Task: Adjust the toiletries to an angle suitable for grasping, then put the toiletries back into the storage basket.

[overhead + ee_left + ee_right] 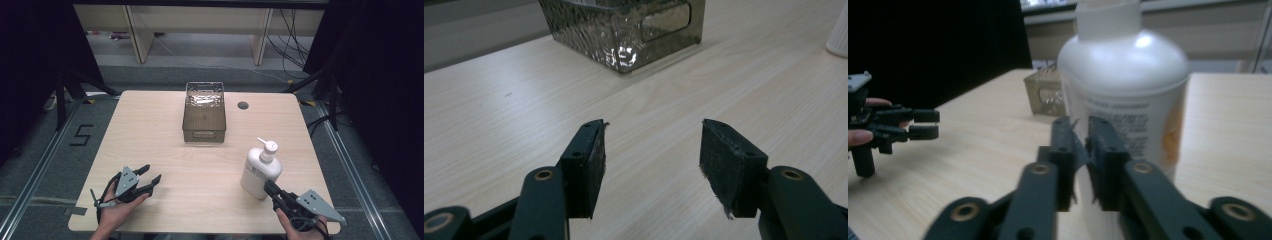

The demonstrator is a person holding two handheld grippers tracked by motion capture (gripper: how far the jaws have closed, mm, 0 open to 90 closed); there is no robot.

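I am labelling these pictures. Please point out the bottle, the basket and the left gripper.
bottle [259, 172]: high view, on its white body.
basket [203, 135]: high view, on its near wall.
left gripper [149, 174]: high view, between its open jaw tips.

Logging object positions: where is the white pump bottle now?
In the high view the white plastic pump bottle stands upright front-right on the table, just ahead of the right gripper.

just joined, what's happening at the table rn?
A person holds a gripper in each hand at a light wooden table. The right gripper, jaws nearly together, is right up against a white plastic pump bottle without gripping it. The left gripper is open over bare wood. A clear smoky plastic bin sits mid-table.
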